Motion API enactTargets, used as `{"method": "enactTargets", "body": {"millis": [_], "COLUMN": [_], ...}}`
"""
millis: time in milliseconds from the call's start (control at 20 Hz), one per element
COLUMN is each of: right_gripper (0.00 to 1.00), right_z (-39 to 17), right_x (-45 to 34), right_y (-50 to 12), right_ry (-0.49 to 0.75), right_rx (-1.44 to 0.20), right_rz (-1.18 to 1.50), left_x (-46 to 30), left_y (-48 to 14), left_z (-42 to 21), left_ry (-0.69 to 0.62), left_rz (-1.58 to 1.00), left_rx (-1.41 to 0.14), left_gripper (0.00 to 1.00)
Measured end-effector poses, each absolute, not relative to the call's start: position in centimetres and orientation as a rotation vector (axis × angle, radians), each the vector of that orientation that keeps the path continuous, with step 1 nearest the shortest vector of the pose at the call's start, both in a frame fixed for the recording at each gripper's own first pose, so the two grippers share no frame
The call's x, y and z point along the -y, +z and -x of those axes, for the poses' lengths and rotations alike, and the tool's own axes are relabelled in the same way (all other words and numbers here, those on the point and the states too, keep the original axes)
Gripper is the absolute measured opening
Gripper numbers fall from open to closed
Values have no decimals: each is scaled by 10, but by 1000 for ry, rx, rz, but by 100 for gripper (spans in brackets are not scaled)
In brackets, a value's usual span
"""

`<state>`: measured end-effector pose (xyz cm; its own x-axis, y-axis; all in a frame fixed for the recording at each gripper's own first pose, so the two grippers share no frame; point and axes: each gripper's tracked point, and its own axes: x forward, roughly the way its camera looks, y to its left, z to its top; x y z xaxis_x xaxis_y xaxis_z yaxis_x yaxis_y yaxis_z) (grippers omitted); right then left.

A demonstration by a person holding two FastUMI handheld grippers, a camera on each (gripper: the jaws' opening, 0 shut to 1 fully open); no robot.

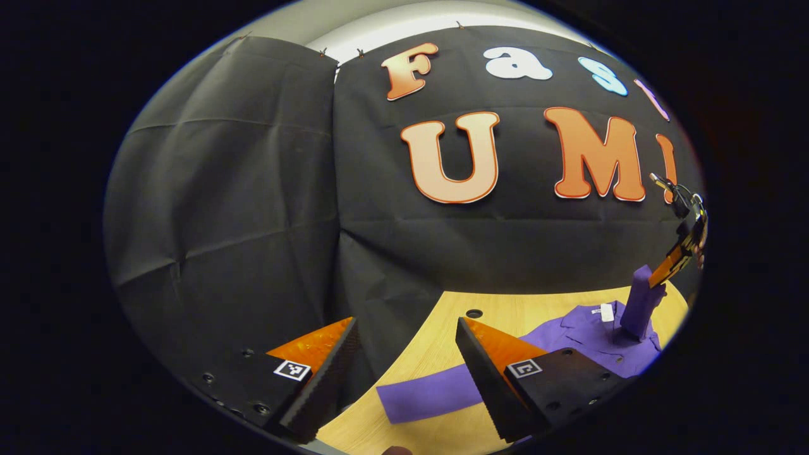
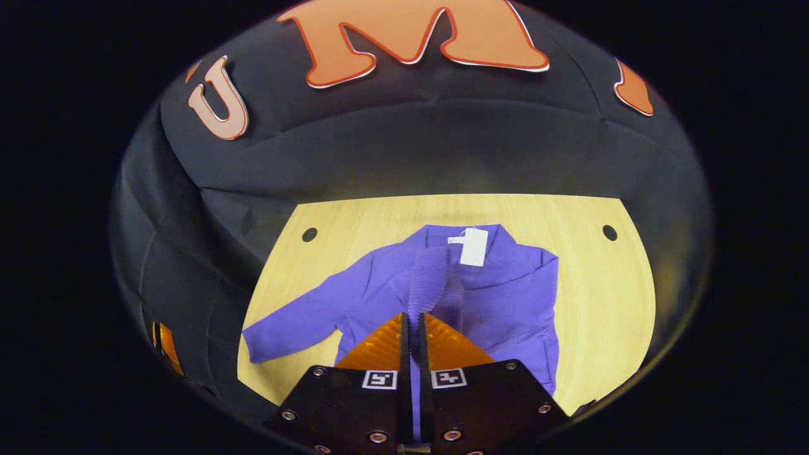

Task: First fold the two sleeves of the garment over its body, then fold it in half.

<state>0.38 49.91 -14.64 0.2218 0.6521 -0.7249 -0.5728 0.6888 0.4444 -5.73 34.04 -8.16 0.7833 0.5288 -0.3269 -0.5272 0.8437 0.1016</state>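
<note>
Purple shirt flat on wooden table, ahead of right fingers | one sleeve pinched and lifted between closed right gripper | other sleeve flat just beyond left gripper, spread wide, empty | risk: thin pinch slipping, sleeve dropping crooked; body dragging if pulled too far.

The garment is soft purple cloth with a matt, faintly ribbed weave, and a white paper-like tag lies at its collar. The table looks like pale wood with a fine grain and a smooth, lightly sheened top (two small dark holes break the surface). Each claw, left and right, has matt black plates with metal screws, glossy orange plastic wedges, and dark finger pads with a rough serrated face.
</note>
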Motion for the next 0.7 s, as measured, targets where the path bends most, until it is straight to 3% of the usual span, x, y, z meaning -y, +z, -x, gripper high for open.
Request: {"method": "enactTargets", "body": {"millis": [50,150,200,350,400,500,600,700], "right_gripper": [6,23,37,54,50,72,86,91], "right_z": [0,2,0,-14,-22,-33,-37,-38], "right_x": [-505,-508,-507,-489,-486,-472,-454,-433], "right_y": [-138,-129,-125,-107,-99,-84,-65,-50], "right_ry": [869,894,894,860,848,822,800,771], "right_rx": [-1040,-999,-972,-869,-823,-735,-659,-599], "right_rz": [-111,-132,-137,-145,-152,-164,-166,-152], "left_x": [-344,-352,-354,-365,-368,-374,-378,-381], "left_y": [-87,-102,-110,-141,-154,-181,-209,-236], "left_z": [59,62,63,63,63,64,68,71], "left_ry": [572,573,568,563,563,555,548,542], "left_rz": [2,28,41,100,132,204,289,366], "left_rx": [-368,-402,-426,-512,-548,-623,-721,-842], "left_gripper": [96,96,96,97,97,97,97,98]}}
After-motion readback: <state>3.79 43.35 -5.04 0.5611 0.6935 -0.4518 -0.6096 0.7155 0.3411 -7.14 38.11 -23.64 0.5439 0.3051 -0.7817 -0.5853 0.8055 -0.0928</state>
